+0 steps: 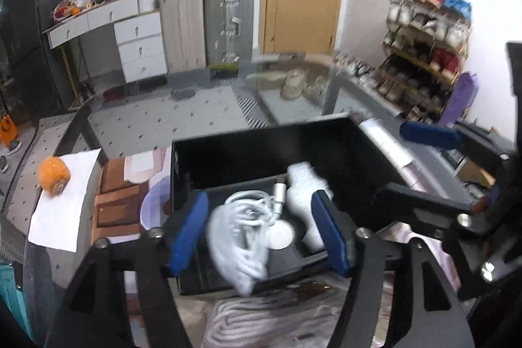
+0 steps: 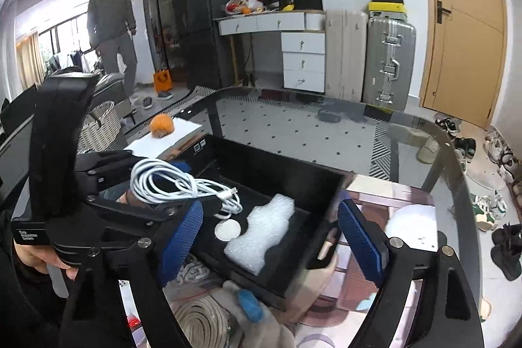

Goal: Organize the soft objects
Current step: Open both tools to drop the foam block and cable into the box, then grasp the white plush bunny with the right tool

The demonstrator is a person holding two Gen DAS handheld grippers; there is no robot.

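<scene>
In the black tray (image 2: 329, 181): white cable (image 2: 182, 185), foam piece (image 2: 261, 234)

I see a glossy white rubbery cable (image 2: 182, 185) over a matt black plastic tray (image 2: 319, 185), bubbly translucent foam wrap (image 2: 261, 234) lower centre, on a reflective glass tabletop (image 2: 293, 126).
</scene>
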